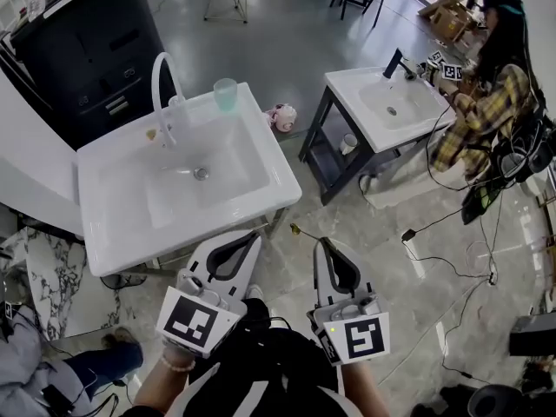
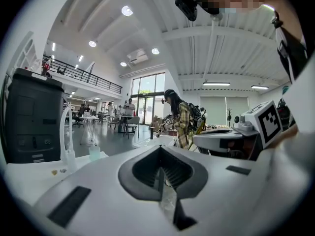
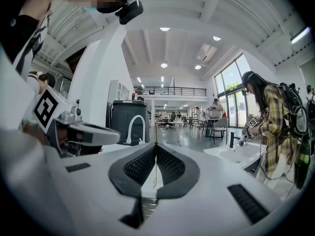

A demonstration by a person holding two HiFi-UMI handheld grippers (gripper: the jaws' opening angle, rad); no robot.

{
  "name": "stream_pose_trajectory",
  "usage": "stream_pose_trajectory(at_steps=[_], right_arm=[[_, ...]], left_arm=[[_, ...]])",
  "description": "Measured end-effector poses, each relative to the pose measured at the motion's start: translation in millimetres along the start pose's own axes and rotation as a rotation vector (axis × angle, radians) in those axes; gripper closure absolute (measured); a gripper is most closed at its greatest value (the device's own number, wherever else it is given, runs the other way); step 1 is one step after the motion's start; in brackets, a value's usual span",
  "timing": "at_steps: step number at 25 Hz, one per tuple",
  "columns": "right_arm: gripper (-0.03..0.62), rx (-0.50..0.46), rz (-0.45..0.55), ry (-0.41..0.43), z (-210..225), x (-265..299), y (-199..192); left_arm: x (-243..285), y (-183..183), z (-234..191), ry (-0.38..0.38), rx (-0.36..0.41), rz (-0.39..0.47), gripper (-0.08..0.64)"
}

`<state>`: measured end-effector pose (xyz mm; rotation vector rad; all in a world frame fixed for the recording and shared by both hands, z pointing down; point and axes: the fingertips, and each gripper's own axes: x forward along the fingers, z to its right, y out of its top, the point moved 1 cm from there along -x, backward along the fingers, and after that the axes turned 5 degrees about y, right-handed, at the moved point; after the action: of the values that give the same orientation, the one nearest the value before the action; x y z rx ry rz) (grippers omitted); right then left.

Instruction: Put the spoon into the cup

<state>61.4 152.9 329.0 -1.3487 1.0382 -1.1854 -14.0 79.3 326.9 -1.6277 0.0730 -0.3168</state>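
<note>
Between right gripper [image 3: 156, 146] ribbed pads [image 3: 170, 168], slim gold spoon [image 1: 296, 229] pinched; left gripper [image 2: 160, 151] pressed shut.

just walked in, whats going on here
A person holds a two-jaw tool in each hand, standing just short of a white sink. The right tool is shut on a thin gold spoon, whose end pokes out past the tips. The left tool is shut with nothing in it. The pale green cup stands upright on the sink's far corner, and the spoon is not in it yet.
</note>
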Motion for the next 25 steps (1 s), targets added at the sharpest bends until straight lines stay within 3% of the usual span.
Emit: stream_pose_trajectory(at_steps=[16, 25], right_arm=[[0.584, -0.001, 0.042, 0.080, 17, 73, 23], [0.584, -0.009, 0.016, 0.126, 15, 85, 17]], left_arm=[[41, 20, -45, 0.037, 0.030, 0.033, 0.560], [42, 12, -54, 0.083, -0.007, 0.018, 0.560]])
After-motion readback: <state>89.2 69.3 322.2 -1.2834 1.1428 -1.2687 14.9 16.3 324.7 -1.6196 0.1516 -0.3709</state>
